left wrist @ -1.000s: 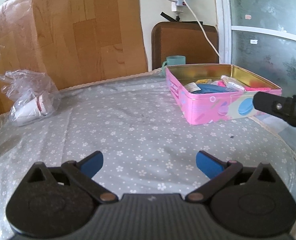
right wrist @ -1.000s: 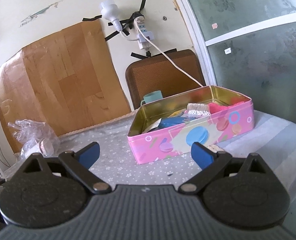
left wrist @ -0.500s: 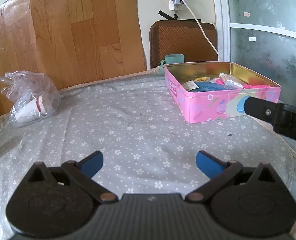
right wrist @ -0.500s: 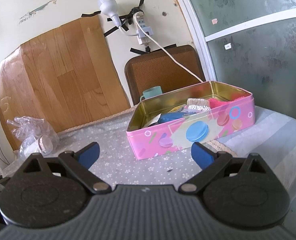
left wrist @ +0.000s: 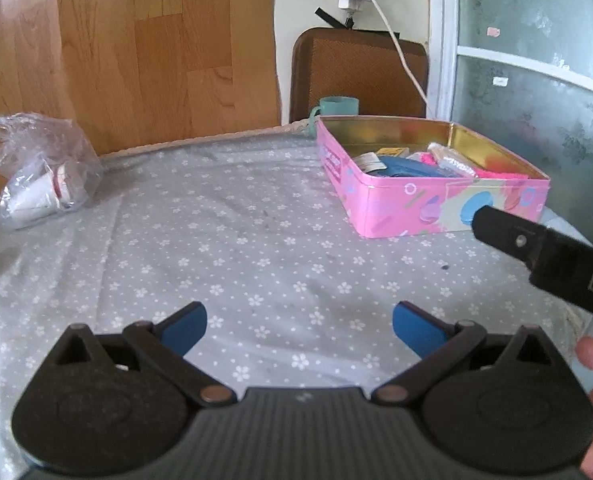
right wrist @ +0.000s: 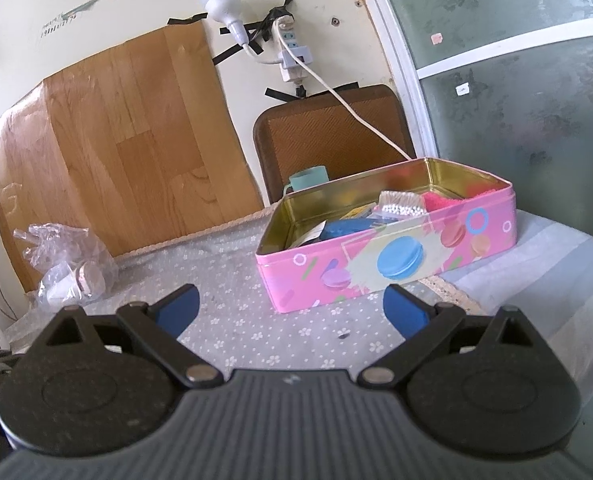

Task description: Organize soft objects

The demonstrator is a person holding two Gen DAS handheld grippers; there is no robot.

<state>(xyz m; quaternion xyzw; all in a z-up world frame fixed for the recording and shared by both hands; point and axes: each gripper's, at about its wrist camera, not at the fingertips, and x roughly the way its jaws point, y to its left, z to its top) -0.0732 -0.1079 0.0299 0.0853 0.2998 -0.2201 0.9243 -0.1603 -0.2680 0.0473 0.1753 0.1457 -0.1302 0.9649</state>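
So, left tongs (left wrist: pixel 299 325) wide open over the floral counter (left wrist: pixel 256 248), right tongs (right wrist: pixel 290 309) open too, nothing held, pink tin (right wrist: pixel 392 260) of soft stuff mid-right of frame

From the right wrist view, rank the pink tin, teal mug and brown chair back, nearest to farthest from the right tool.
1. Pink tin, just ahead of the right tool.
2. Teal mug, behind the tin's far left corner.
3. Brown chair back, against the wall.

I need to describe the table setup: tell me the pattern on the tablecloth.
The tablecloth is grey with small white flowers, clearest in the left wrist view.
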